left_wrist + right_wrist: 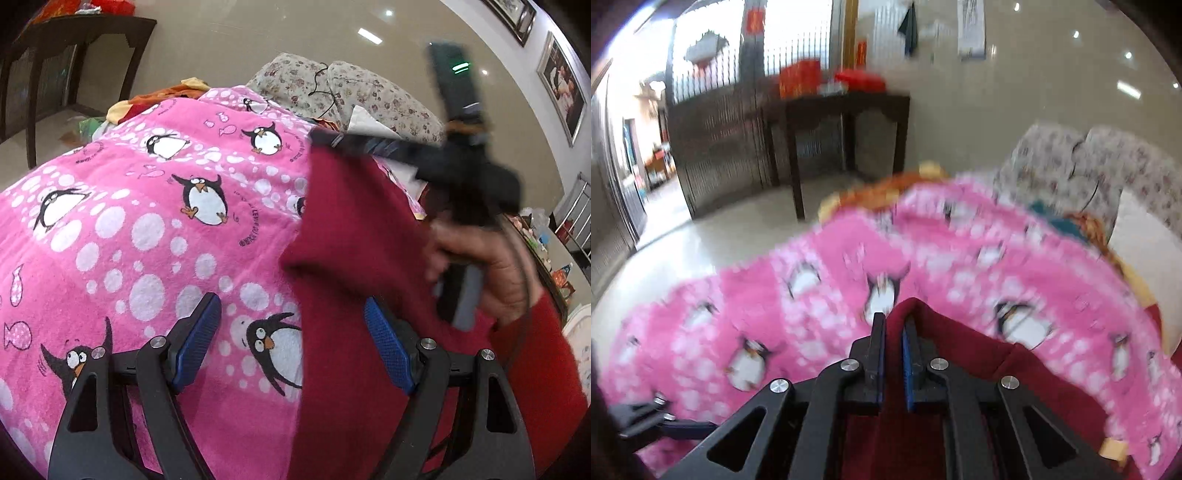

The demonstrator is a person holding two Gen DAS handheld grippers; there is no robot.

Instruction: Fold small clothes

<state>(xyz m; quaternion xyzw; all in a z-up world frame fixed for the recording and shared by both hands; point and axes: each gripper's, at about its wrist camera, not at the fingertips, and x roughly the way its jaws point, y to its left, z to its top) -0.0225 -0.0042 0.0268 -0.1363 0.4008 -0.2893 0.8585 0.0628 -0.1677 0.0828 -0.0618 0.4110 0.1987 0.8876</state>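
My right gripper (894, 328) is clamped on a raised fold of the dark red garment (960, 343). My left gripper (291, 332) stands wide and empty, the garment's edge draped by its right finger over the pink penguin blanket (147, 221).

Garment (354, 258) is lying on the penguin blanket (147, 229), toward its right side in left wrist view. Right gripper (894, 332) is sitting at garment's edge w/ fabric between its jaws. Floral cushion (369, 96) is lying behind blanket; side table (846, 107) is standing further back, on floor.
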